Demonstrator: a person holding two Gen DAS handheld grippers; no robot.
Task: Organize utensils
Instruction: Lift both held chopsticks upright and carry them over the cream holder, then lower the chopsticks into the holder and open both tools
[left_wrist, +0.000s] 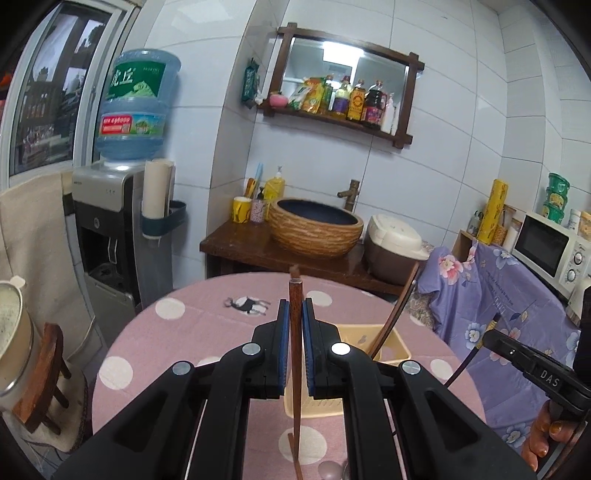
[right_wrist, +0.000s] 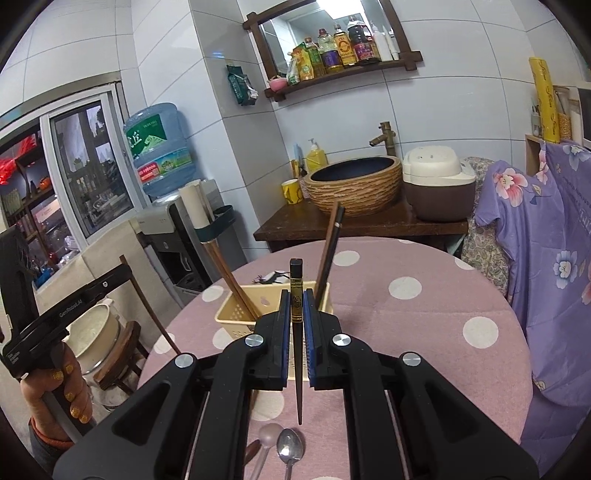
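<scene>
My left gripper (left_wrist: 294, 308) is shut on a brown wooden chopstick (left_wrist: 295, 369), held upright above the table near the cream utensil basket (left_wrist: 397, 345). My right gripper (right_wrist: 296, 298) is shut on a black chopstick with a gold band (right_wrist: 296, 332), held upright in front of the basket (right_wrist: 231, 314). In the basket stand a brown chopstick (right_wrist: 227, 275) and a dark chopstick (right_wrist: 330, 251). A metal spoon (right_wrist: 290, 448) and a pinkish spoon (right_wrist: 267, 437) lie on the tablecloth under the right gripper. The left gripper also shows in the right wrist view at the left, with its chopstick (right_wrist: 147, 302).
The round table has a pink dotted cloth (right_wrist: 424, 332). Behind it stands a wooden counter with a woven basin (right_wrist: 354, 184) and a rice cooker (right_wrist: 437, 184). A water dispenser (left_wrist: 110, 229) and a wooden chair (left_wrist: 48, 369) stand left; a purple floral cloth (left_wrist: 498, 302) hangs right.
</scene>
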